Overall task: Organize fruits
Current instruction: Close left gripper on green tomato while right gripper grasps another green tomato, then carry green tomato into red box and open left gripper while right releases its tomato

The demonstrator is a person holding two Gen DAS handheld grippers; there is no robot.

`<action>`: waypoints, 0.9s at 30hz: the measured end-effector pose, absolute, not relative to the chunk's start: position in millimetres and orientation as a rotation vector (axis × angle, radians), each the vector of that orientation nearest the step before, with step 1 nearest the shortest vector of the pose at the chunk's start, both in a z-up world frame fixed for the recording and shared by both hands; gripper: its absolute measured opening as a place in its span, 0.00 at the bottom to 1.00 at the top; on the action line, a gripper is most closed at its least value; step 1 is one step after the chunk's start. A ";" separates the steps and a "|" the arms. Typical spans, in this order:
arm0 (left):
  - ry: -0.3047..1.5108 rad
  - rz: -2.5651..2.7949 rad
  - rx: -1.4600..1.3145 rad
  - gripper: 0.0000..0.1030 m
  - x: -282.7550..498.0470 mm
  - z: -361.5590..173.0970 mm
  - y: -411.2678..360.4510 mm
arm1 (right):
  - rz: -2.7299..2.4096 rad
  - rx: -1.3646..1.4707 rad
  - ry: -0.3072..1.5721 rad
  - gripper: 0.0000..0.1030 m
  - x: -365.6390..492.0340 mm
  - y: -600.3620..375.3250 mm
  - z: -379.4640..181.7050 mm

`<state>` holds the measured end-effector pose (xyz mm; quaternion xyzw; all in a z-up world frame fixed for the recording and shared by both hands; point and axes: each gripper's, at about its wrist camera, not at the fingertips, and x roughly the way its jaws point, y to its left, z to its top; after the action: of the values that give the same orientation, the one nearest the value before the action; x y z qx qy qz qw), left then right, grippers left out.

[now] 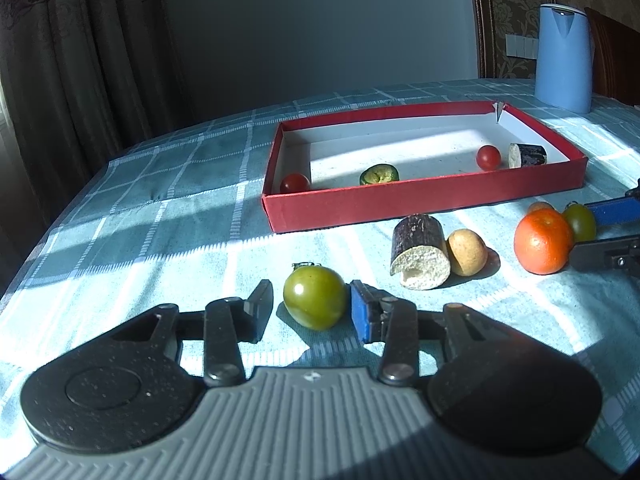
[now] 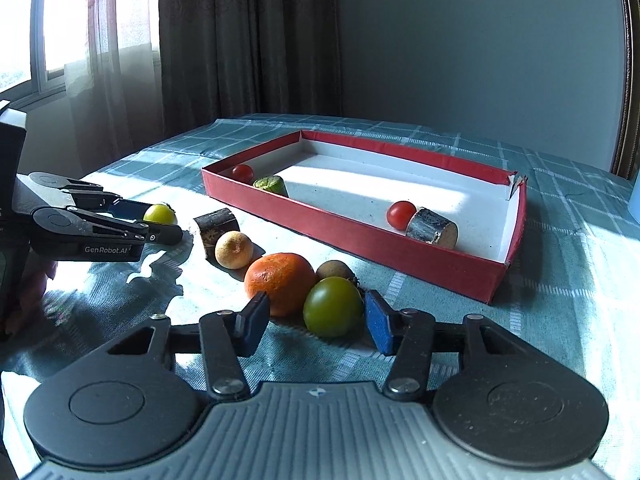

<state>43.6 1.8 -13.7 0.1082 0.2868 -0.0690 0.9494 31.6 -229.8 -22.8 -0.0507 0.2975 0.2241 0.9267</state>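
Note:
A green tomato (image 1: 315,297) lies on the tablecloth between the fingers of my open left gripper (image 1: 310,306); it also shows in the right wrist view (image 2: 160,213). A second green tomato (image 2: 333,306) lies between the fingers of my open right gripper (image 2: 316,322), beside an orange (image 2: 280,283) and a brown fruit (image 2: 334,270). A red box (image 1: 420,200) holds two red tomatoes (image 1: 295,182) (image 1: 488,157), a green slice (image 1: 378,174) and a dark cut piece (image 1: 527,155). Outside it lie a dark cut chunk (image 1: 420,252) and a tan round fruit (image 1: 467,252).
A blue kettle (image 1: 564,58) stands behind the box at the right. Curtains (image 2: 240,40) hang beyond the table's far edge. The checked tablecloth (image 1: 160,220) is lit by sun patches.

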 end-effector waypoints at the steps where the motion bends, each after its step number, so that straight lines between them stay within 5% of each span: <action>1: 0.584 -0.140 0.221 0.37 43.7 -13.9 1.6 | 0.460 -0.095 0.624 0.49 33.1 -231.8 -23.6; 11: 0.581 -0.147 0.226 0.40 42.4 -14.1 0.2 | 0.407 -0.064 0.634 0.48 48.1 -236.9 -24.3; 13: 0.581 -0.149 0.226 0.38 42.4 -14.1 0.0 | 0.425 -0.070 0.633 0.32 47.9 -235.3 -24.8; 16: 0.577 -0.149 0.234 0.29 41.3 -14.5 -1.8 | 0.426 -0.100 0.627 0.32 45.4 -231.1 -25.5; 27: 0.522 -0.086 0.220 0.29 33.0 -9.2 1.8 | 0.377 0.031 0.510 0.31 34.4 -257.7 -12.6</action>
<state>33.0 1.8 -9.2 0.1083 0.2576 -0.0425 0.9592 34.4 -257.7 -12.6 0.0155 0.2506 0.1854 0.9500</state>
